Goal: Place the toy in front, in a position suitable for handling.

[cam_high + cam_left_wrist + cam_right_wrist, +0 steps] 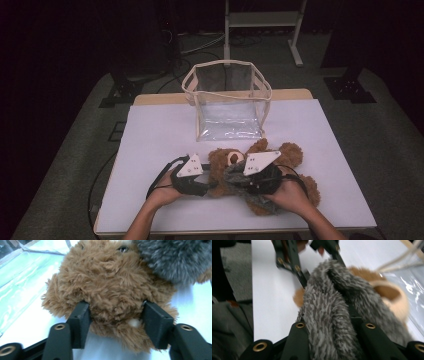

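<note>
The brown teddy bear (250, 172) lies on its back on the white surface (150, 135), just on the near side of the clear open-topped bag (227, 102), with its head toward the bag and its legs toward the person. Its long axis therefore points from the hands straight at the bag, and the likely coming move, lifting the bear into the bag, would run forward along that line and up over the bag's near rim.

The left hand-held gripper (200, 182) sits at the bear's left side. In the left gripper view its jaws are pinching a brown furry part of the bear (112, 290), both pads sunk into the fur. The right hand-held gripper (260, 182) lies over the bear's middle, jaws clamped on the grey fluffy scarf (329, 322) that drapes across the bear. Both hands are about equally near the bear, one at each flank.

Nothing lies between bear and bag. What stands in the way is the bag's own near wall, soft and upright, which the bear's bulk could push over if it is not raised high enough. The cables trail back toward the person, clear of the path.
</note>
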Available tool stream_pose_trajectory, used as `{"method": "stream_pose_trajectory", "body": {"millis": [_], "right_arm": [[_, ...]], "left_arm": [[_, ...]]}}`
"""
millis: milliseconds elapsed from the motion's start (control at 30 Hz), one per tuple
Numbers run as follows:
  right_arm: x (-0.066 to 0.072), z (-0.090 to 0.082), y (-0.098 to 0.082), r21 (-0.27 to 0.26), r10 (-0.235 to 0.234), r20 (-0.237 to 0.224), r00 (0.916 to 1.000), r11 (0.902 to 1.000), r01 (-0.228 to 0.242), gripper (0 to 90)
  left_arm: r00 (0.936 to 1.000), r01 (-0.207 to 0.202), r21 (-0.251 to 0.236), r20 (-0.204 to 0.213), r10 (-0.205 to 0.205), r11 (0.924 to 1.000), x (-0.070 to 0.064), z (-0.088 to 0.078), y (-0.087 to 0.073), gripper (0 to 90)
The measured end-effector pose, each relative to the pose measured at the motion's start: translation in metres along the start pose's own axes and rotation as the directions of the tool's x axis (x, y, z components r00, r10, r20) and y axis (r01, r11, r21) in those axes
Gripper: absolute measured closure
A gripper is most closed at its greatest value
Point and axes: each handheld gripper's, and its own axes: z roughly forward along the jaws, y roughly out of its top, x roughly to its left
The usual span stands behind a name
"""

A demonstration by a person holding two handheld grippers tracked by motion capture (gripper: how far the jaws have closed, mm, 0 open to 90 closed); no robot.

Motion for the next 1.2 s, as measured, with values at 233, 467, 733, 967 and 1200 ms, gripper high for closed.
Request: {"method": "stream_pose_trajectory", "body": {"millis": [233,467,733,967,1200], "right_arm": [[-0.006,-0.014,-0.001,0.006,0.039,-0.002,0.9992,0.9992,-0.039,70.6],[-0.011,0.005,0.030,-0.002,-0.002,-0.012,0.9999,1.0000,0.002,70.7],[-0.014,-0.003,0.012,0.013,0.025,-0.017,0.9995,0.9996,-0.025,70.6],[-0.016,-0.011,0.016,-0.001,0.036,-0.022,0.9991,0.9994,-0.036,70.6],[-0.034,0.004,0.047,0.025,0.022,-0.034,0.9992,0.9995,-0.021,70.6]], "left_arm": [[1.0000,-0.001,-0.004,0.008,0.001,1.0000,-0.002,0.005,0.003,39.2],[0.9999,0.007,-0.006,0.010,-0.006,1.0000,-0.002,0.005,0.001,39.3],[0.9976,0.050,-0.034,-0.046,-0.052,0.9982,0.002,0.002,0.003,22.8],[0.9996,0.025,-0.034,0.012,-0.025,0.9991,-0.002,0.005,0.004,36.3],[0.9988,-0.018,-0.011,0.045,0.019,0.9998,-0.010,0.006,0.003,38.4]]}}
